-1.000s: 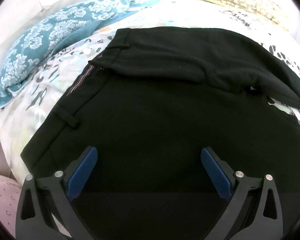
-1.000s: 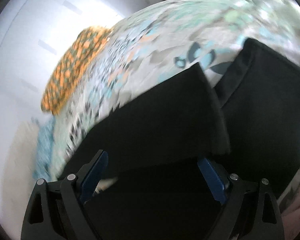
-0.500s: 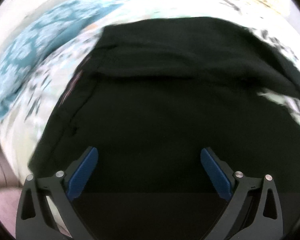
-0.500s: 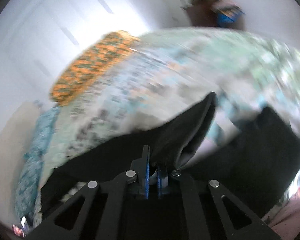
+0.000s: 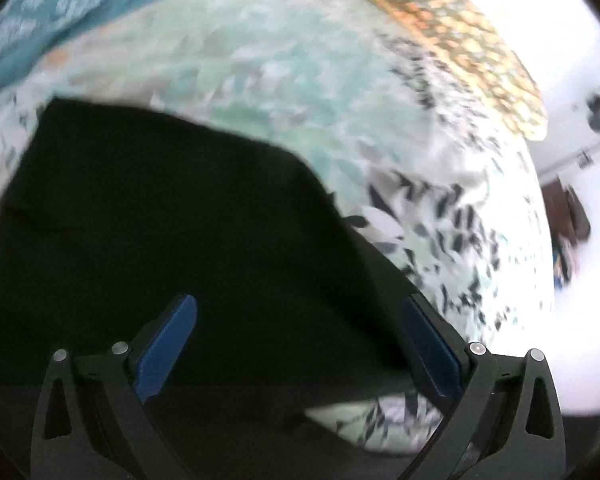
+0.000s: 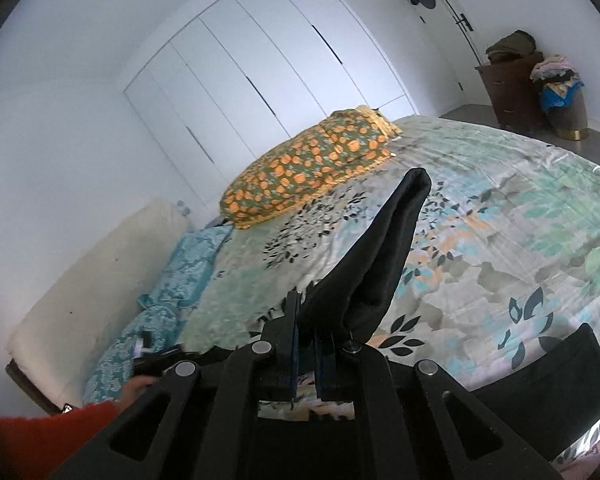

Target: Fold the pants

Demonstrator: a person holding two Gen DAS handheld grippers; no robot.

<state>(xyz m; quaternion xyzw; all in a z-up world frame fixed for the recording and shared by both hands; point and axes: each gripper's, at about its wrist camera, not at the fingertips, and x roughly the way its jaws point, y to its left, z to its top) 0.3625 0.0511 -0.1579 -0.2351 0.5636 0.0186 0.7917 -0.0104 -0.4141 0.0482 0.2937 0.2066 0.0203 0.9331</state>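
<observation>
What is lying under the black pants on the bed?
Under the black pants lies the leaf-patterned bedspread, showing around their edges. The part directly beneath the cloth is covered, so anything else there cannot be seen.

Pants (image 6: 380,264) now in right tool (image 6: 306,344)

Black pants (image 5: 172,220) spread flat and dark across the leaf-print bedspread (image 5: 300,92), filling the lower left of the left wrist view, edges blurred; in the right wrist view one leg end (image 6: 380,256) is lifted clear of the bed, pinched at its base, standing up as a folded, tapering flap; more black fabric (image 6: 540,380) lies low at right.
</observation>
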